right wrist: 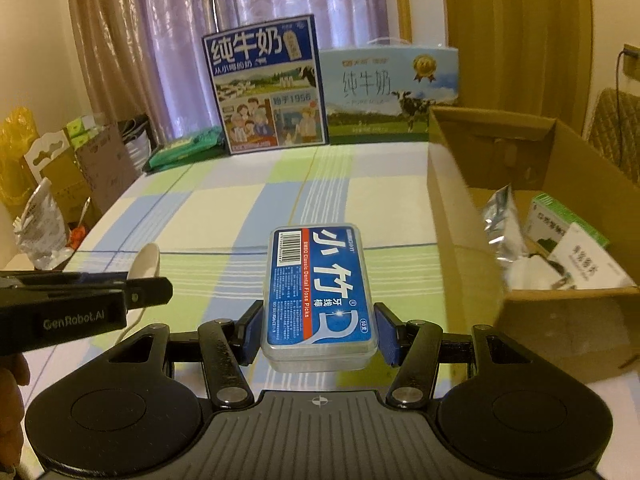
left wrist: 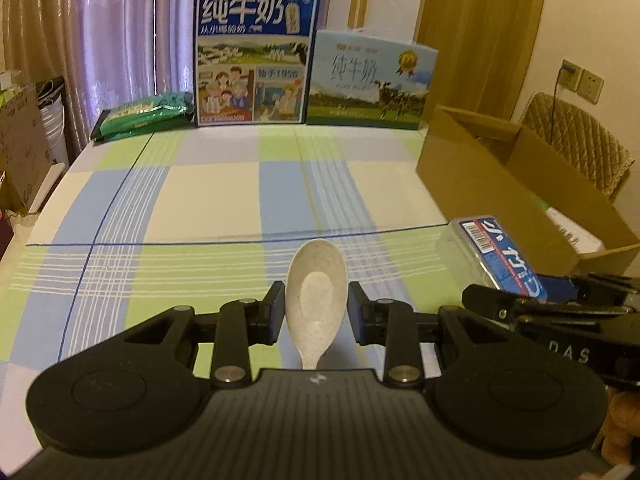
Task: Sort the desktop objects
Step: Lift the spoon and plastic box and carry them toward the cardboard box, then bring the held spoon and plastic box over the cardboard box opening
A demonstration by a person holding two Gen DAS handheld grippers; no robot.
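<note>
Between the jaws of the left gripper [left wrist: 316, 312] lies a speckled cream spoon [left wrist: 316, 296], bowl pointing away, the pads set narrowly at its sides; whether they touch it I cannot tell. The right gripper [right wrist: 320, 330] has its jaws closed on a clear dental floss box [right wrist: 320, 296]. Right of those jaws an open cardboard box [right wrist: 460, 200] sits on the checked bench [left wrist: 200, 200]. Beyond, two milk cartons [left wrist: 254, 56] stand.

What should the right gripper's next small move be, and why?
Probably carry the floss pick box rightward over the cardboard box and release. The right gripper appears shut on it, and sorted packets already lie inside.
</note>
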